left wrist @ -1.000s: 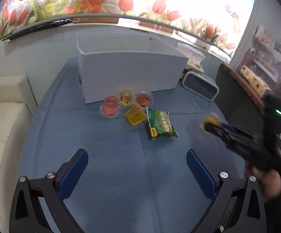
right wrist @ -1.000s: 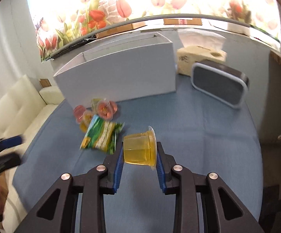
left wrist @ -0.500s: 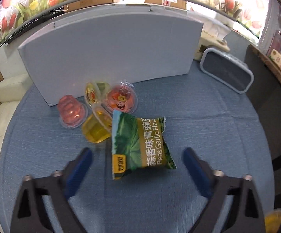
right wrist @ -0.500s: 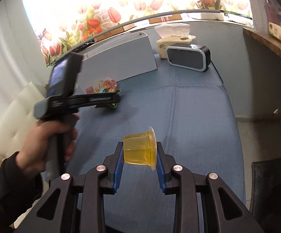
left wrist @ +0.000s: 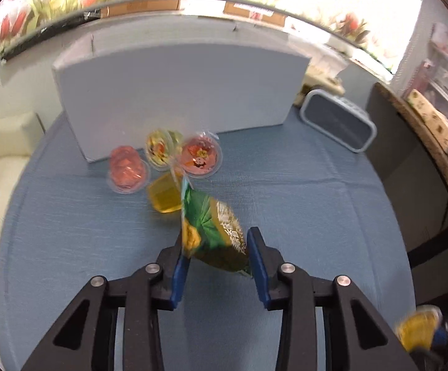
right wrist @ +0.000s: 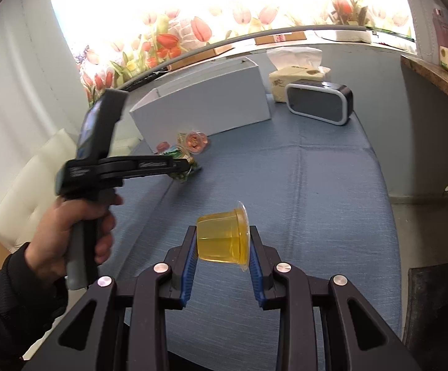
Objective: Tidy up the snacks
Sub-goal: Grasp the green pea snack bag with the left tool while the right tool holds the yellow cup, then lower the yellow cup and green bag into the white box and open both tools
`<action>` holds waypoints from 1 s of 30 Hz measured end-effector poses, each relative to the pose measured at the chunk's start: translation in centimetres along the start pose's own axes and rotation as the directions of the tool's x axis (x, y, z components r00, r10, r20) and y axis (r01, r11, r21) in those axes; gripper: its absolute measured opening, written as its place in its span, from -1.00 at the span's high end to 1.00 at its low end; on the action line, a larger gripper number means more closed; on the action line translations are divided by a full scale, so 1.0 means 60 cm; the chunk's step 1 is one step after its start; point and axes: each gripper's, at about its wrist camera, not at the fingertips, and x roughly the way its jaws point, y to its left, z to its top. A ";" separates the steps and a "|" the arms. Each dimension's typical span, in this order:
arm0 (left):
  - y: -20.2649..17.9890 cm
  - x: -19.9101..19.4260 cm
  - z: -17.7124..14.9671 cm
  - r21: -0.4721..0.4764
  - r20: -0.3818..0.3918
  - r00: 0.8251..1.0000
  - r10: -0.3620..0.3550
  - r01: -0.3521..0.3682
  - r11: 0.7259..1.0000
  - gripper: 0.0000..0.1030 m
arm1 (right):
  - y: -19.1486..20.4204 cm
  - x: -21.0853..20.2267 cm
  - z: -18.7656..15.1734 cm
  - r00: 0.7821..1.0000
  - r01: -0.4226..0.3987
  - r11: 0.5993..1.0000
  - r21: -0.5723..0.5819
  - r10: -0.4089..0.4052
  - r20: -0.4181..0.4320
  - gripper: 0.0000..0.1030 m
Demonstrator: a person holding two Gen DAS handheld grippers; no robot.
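L fingers [left wrist: 180,266] closing on pea bag [left wrist: 214,232], R view only – tissue box [right wrist: 295,74]

Jelly cups [left wrist: 165,160] before box [left wrist: 180,92]

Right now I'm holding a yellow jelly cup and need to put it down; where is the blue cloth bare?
Bare blue cloth runs wide between the right gripper and the grey-framed speaker, and along the white box front toward that speaker. It is crowded by the box's left end: pink jelly cups, a yellow one and the green snack bag, which the closing left gripper straddles.
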 end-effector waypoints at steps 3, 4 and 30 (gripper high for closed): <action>0.010 -0.008 -0.004 0.013 -0.016 1.000 -0.022 0.023 1.000 0.32 | 0.007 0.014 0.002 1.000 -0.002 1.000 -0.008 0.002 -0.017 0.36; 0.013 -0.004 -0.003 0.009 -0.026 0.999 -0.035 0.035 0.999 0.35 | 0.009 0.016 0.003 1.000 -0.011 1.000 -0.006 0.011 -0.016 0.36; 0.047 -0.139 -0.001 0.073 0.128 0.981 -0.146 0.137 0.988 0.56 | 0.071 0.010 0.039 1.000 -0.026 0.996 -0.083 0.027 0.009 0.36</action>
